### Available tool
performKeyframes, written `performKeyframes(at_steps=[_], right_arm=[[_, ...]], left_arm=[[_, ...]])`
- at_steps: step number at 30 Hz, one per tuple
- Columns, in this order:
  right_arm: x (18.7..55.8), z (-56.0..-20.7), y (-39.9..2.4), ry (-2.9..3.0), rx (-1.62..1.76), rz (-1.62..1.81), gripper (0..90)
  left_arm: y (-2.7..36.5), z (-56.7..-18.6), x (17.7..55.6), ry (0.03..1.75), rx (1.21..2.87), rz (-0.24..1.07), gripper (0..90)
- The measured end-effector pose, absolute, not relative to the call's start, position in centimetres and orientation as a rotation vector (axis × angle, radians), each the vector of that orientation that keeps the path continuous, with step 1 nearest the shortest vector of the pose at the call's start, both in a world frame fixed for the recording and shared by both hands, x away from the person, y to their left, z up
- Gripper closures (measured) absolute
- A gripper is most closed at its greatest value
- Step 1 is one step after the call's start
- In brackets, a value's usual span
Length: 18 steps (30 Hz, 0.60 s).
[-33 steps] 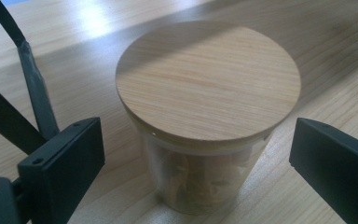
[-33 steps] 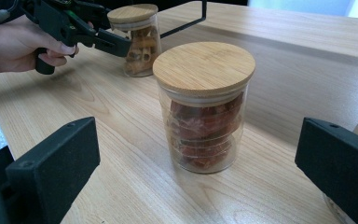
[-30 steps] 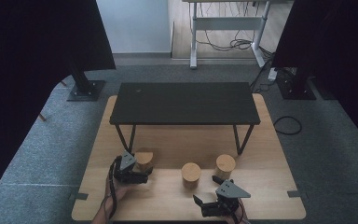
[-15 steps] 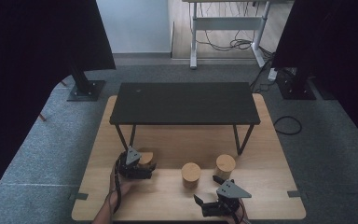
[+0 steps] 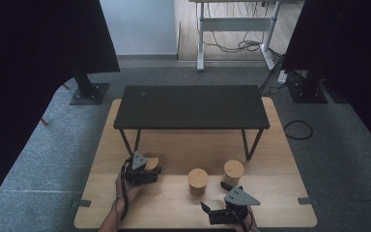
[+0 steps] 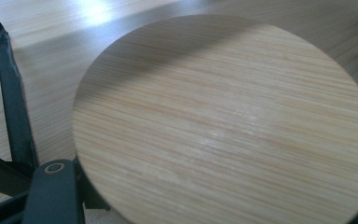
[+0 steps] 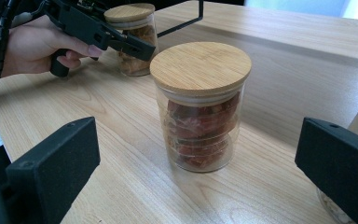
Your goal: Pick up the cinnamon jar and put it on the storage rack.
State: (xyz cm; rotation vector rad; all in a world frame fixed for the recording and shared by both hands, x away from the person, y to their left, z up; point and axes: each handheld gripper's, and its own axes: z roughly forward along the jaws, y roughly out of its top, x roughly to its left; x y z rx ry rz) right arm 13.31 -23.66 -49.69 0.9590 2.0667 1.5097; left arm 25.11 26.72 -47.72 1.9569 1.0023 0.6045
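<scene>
Pale striped bamboo lid [image 6: 223, 126], black tongs [image 5: 150, 170]

Looks like lab or recording studio, not home. Grey carpet floor [image 5: 43, 159] all round. Low light-wood table [image 5: 280, 164] stands on carpet, small black table [image 5: 191, 106] on top of it at far side. Black curtains [image 5: 38, 43] hang left and right, black stand base [image 5: 89, 93] at left curtain foot. Far off, height-adjustable desk frame [image 5: 236, 34] with loose cables [image 5: 244, 46] beneath, power strip [image 5: 285, 77] and black cable loop [image 5: 297, 129] on carpet at right.
</scene>
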Motion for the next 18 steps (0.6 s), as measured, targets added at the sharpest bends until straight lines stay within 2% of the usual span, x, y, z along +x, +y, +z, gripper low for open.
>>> performKeyframes(at_steps=[18], right_arm=[[13.25,-49.61,-23.41,2.08,0.96,1.497,0.0]], left_arm=[[27.12,-47.94,25.18,1.003,1.943,0.604,25.3]])
